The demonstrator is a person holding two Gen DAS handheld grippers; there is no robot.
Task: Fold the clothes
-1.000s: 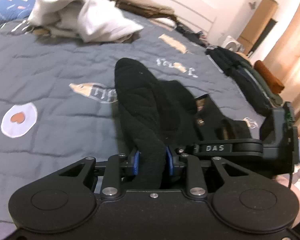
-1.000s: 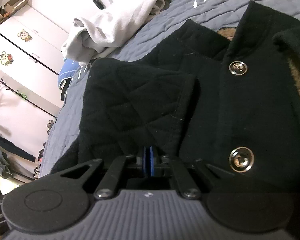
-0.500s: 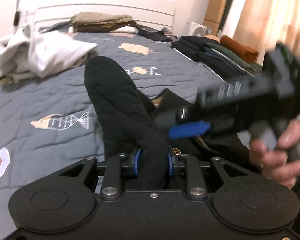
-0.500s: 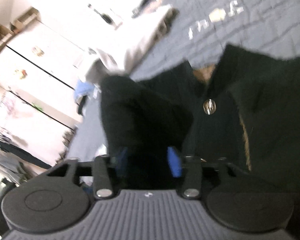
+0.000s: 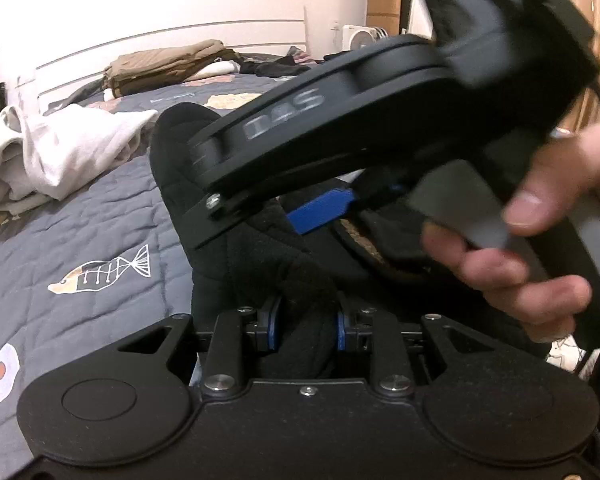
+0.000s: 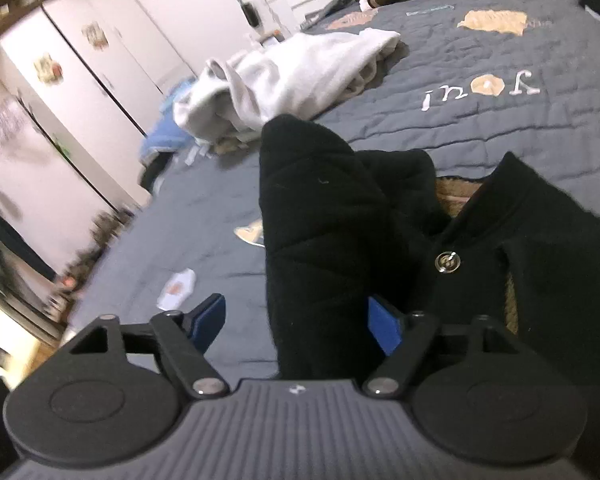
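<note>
Left gripper (image 5: 306, 326): jaws clamped on bunched sleeve of black jacket (image 6: 332, 240), fabric filling gap between blue pads. Right gripper (image 6: 296, 322): jaws wide apart, sleeve fold standing between pads, contact unclear. In left view, right gripper crosses above jacket, tilted, held by hand (image 5: 540, 232). Jacket lies on grey quilt (image 6: 500, 120), mid-bed; white clothes (image 5: 60, 152) heaped toward headboard.
</note>
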